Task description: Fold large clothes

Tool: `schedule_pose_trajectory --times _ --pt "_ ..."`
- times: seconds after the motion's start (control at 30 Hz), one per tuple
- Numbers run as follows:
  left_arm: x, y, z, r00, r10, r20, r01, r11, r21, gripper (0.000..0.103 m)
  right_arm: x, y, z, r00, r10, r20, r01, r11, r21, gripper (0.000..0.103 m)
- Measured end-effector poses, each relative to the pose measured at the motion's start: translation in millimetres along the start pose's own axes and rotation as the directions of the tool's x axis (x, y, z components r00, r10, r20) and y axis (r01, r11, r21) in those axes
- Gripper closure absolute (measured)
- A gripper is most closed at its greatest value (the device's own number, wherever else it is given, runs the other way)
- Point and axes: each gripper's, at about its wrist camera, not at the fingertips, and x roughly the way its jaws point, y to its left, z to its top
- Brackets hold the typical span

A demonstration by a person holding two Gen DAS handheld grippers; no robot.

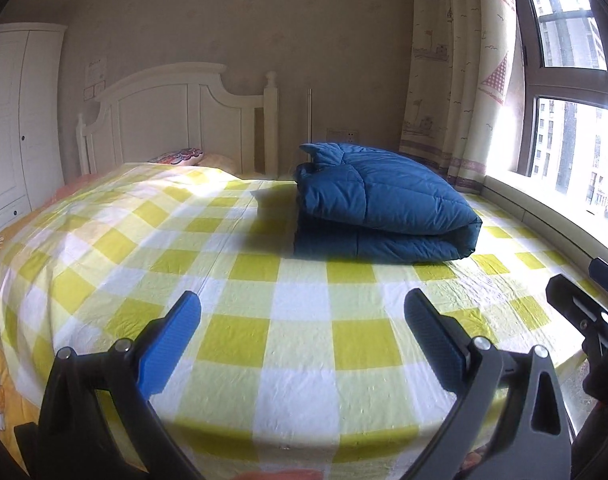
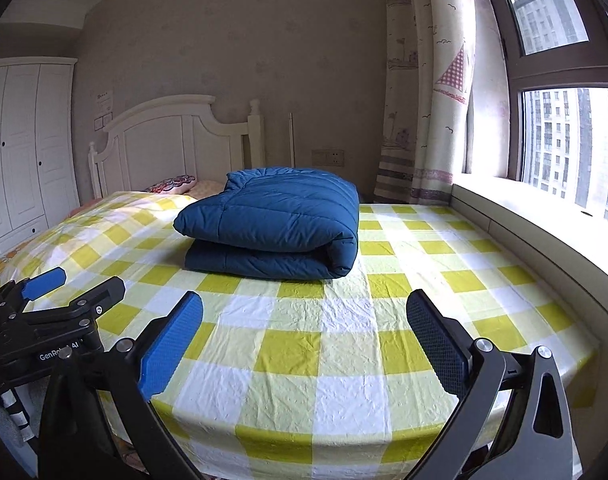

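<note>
Folded blue jacket (image 1: pixel 383 204) on the checked bed (image 1: pixel 296 340)

It lies toward the bed's window-side edge, well apart from both grippers, left (image 1: pixel 304 340) and right (image 2: pixel 304 340), whose jaws gape wide and empty.

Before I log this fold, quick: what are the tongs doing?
Left tongs: open, holding nothing.
Right tongs: open, holding nothing.

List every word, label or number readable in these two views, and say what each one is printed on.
"GenRo… AI", white print on the black body of the left gripper, seen in the right wrist view; the middle letters are hidden by a bolt.
Paper notice on the wall above the headboard: too small and blurred to read.
Curtain: drawings only, no legible words.
</note>
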Motion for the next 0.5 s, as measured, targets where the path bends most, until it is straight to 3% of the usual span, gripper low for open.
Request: schedule_pose_trajectory --times 0.5 --pt "-4.5 -3.5 -4.1 1.000 0.005 0.001 -0.005 1.000 0.019 0.002 -1.9 0.5 -8.3 1.000 0.015 -0.020 -0.015 1.000 0.017 0.005"
